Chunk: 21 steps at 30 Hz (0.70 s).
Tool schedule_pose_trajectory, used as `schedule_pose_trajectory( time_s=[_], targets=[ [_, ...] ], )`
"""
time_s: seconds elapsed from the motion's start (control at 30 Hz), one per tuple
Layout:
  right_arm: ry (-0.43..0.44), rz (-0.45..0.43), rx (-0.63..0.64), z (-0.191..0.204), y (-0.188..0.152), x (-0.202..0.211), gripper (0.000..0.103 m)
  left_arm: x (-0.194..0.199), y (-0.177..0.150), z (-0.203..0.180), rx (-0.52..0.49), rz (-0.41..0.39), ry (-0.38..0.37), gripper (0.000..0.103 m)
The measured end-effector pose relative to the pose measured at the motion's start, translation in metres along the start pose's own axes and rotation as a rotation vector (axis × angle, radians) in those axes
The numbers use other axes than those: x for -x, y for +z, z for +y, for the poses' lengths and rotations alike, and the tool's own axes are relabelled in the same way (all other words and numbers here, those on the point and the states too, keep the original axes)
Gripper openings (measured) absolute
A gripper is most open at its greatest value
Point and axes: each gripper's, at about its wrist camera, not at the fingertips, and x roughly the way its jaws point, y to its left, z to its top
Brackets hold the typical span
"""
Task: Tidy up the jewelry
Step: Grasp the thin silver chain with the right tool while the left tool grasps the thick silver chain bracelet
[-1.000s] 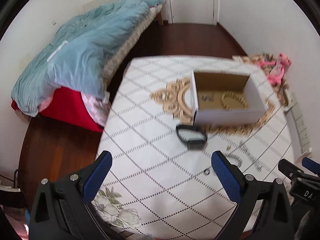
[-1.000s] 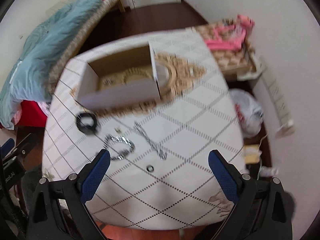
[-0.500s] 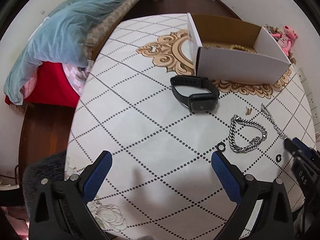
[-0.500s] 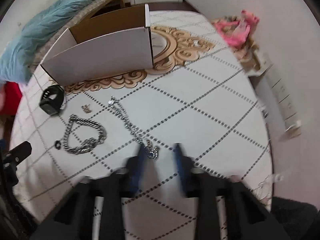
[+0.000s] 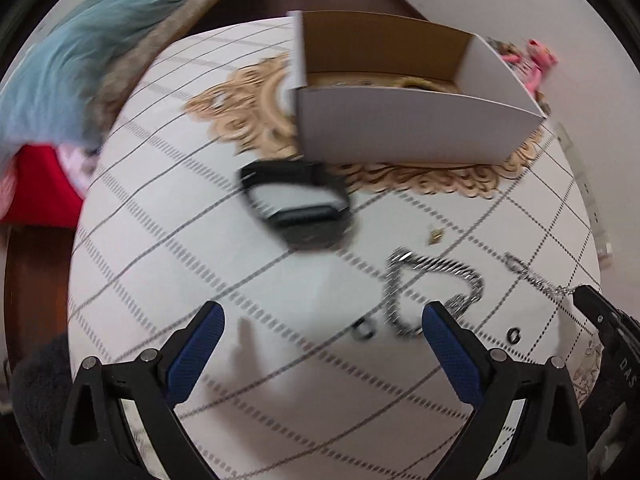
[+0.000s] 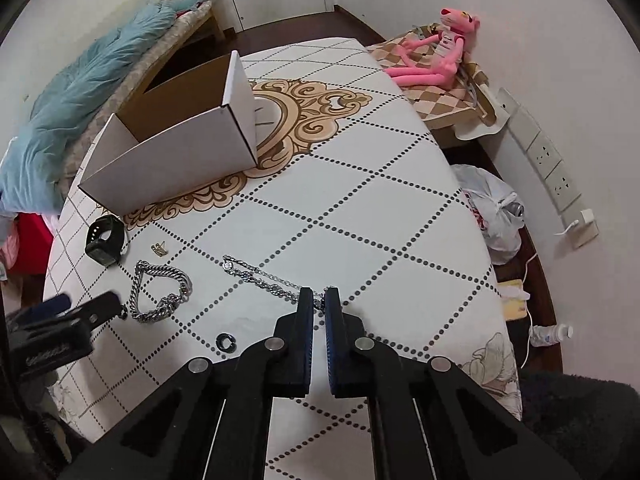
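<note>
My right gripper is shut on the near end of a thin silver necklace that lies on the table; the necklace also shows in the left wrist view. My left gripper is open and empty above the table, in front of a black smartwatch. A thick silver chain bracelet lies left of the necklace and shows in the left wrist view. Small earrings and two dark rings lie nearby. A white cardboard box stands open behind them.
The round table has a patterned cloth. A bed with a blue duvet stands at the left. A pink plush toy sits on a stool at the right, and a plastic bag lies on the floor.
My right gripper has closed and dropped onto the necklace's end. My left gripper has moved forward and lower, toward the watch and the bracelet.
</note>
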Motion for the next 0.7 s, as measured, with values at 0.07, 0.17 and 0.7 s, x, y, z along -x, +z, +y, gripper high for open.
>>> schedule_pose_trajectory(
  time_s=[0.07,0.17,0.7],
  targets=[
    [0.001,-0.002,-0.013,-0.003,0.000,-0.001,0.006,-0.007,0.006,-0.009,-0.033,0.011,-0.014,0.099],
    [0.006,0.004,-0.034,-0.006,-0.001,-0.002,0.006,-0.019,0.013,-0.024,-0.091,0.038,-0.024,0.073],
    [0.088,-0.037,-0.056,-0.002,0.007,0.024,0.006,0.019,0.008,-0.013,-0.083,-0.065,-0.203,0.005]
  ],
)
